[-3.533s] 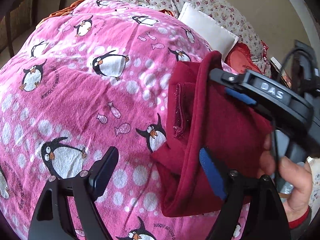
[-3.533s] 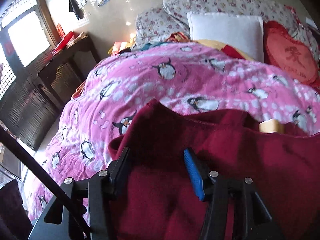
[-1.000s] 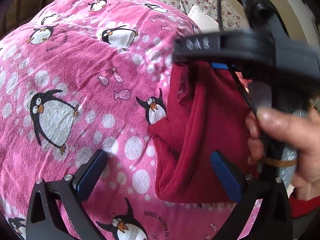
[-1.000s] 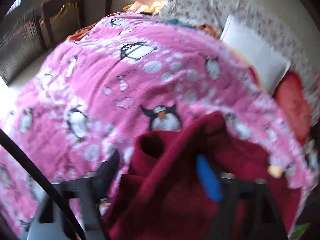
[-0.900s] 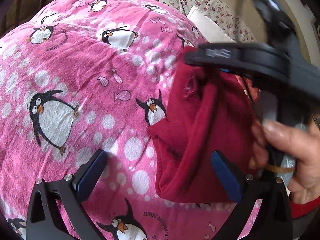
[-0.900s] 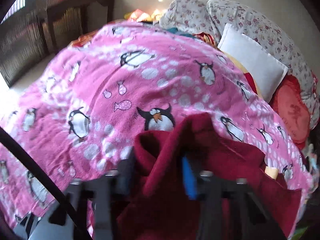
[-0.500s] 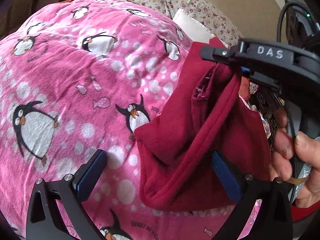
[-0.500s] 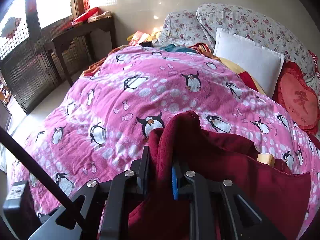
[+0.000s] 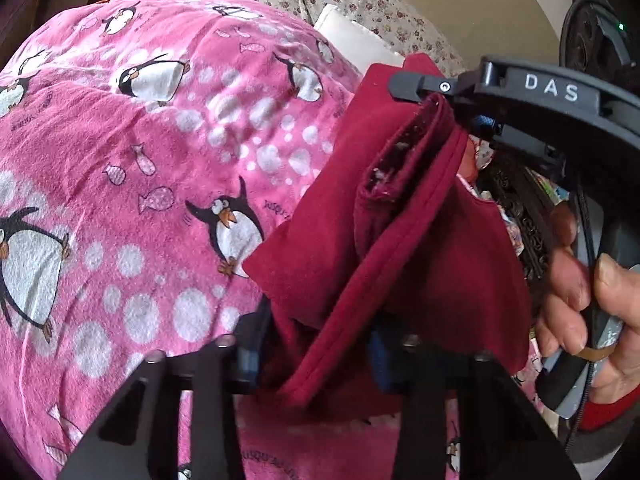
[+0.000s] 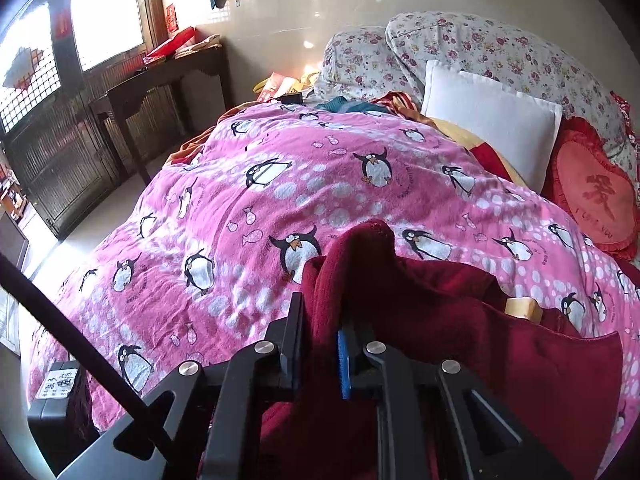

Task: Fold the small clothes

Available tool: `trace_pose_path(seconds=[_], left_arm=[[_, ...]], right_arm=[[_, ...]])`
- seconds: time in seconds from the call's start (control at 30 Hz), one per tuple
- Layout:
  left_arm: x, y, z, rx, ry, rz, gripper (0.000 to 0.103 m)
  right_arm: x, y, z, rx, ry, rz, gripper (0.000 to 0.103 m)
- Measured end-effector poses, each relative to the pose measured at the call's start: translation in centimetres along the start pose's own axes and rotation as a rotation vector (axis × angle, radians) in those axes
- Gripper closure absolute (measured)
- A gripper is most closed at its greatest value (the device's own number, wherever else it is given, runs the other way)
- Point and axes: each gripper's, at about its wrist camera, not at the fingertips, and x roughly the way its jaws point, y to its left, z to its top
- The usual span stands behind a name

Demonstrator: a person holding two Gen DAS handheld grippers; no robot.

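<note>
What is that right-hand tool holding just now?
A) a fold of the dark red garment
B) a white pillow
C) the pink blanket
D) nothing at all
A: the right gripper has its jaws pinched shut on a raised fold of the red garment.
</note>
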Motion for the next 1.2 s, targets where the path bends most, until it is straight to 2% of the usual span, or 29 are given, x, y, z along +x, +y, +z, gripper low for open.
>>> trace_pose_path(seconds=[0.07, 0.17, 0.33, 0.6, 0.9, 1.07, 1.2], left_arm=[[-0.6, -0.6, -0.2, 0.02, -0.012, -0.012, 0.077], [-1.8, -2.3, -0.7, 0.079, -0.036, 0.022, 0.081], [-3.6, -7.1, -0.9, 0.177, -0.07, 0.024, 0.082], [-3.0, -16.0, -2.1, 0.331, -0.027, -0.004, 0.082], [2.4, -23.7, -5.4, 0.464, 0.062, -0.025, 0.082], [6.5, -25.6, -7.0, 0.513, 0.107, 0.032, 0.082], [7.4, -26.5, -7.3, 0.559, 0.116, 0.058, 0.082]], right_arm=[[-0.4, -0.1, -0.1, 0.006, -0.008, -0.007, 0.089], [-1.6, -0.5, -0.1, 0.019, -0.028, -0.011, 0.089], [-4.9, -2.4, -0.1, 0.032, -0.077, -0.027, 0.09], [-10.8, -8.6, -1.9, 0.111, -0.142, -0.076, 0.09], [-14.8, -18.2, -6.4, 0.254, -0.171, -0.144, 0.092], [-13.7, -22.3, -9.0, 0.319, -0.139, -0.166, 0.092], [-12.0, -24.4, -10.8, 0.359, -0.116, -0.203, 0.096]])
